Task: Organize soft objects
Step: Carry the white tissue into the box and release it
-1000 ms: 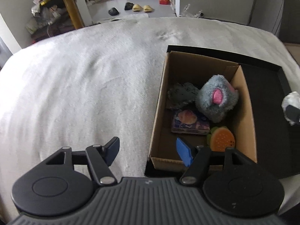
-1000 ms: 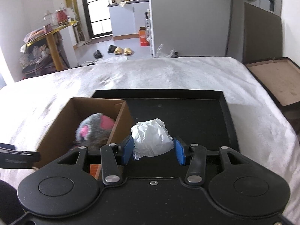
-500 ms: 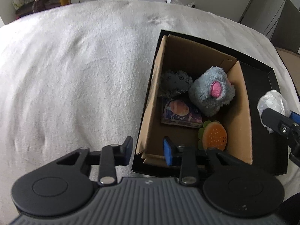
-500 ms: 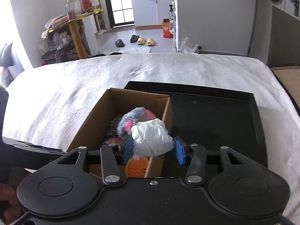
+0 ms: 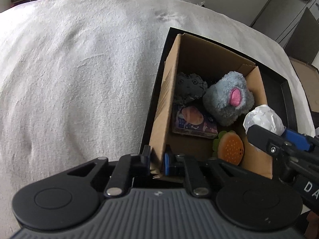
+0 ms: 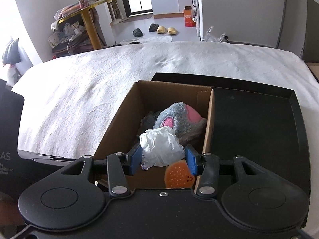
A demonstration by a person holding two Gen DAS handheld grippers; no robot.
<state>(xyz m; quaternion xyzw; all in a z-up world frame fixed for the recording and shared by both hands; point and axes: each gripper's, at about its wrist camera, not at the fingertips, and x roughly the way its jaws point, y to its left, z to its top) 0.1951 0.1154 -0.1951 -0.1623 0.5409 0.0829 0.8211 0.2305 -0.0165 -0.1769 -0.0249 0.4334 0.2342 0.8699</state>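
Note:
An open cardboard box (image 5: 161, 107) (image 6: 117, 123) sits at the left end of a black tray (image 6: 257, 123) on the bed. In it lie a grey plush with a pink ear (image 5: 229, 99) (image 6: 179, 119), a dark grey plush (image 5: 188, 86), a printed soft packet (image 5: 193, 122) and an orange burger toy (image 5: 229, 148) (image 6: 179, 176). My left gripper (image 5: 157, 162) is shut on the box's near left wall. My right gripper (image 6: 163, 159) is shut on a crumpled white wad (image 6: 160, 149) (image 5: 263, 119) and holds it over the box's near right part.
The white blanket (image 5: 79, 69) covers the bed to the left of and beyond the tray. The right half of the tray (image 6: 257, 123) is bare. Beyond the bed are a cluttered yellow shelf (image 6: 83, 20) and slippers (image 6: 163, 29) on the floor.
My left gripper moved to the box's near left wall and shut on it. My right gripper carried the white wad left from above the tray to above the box.

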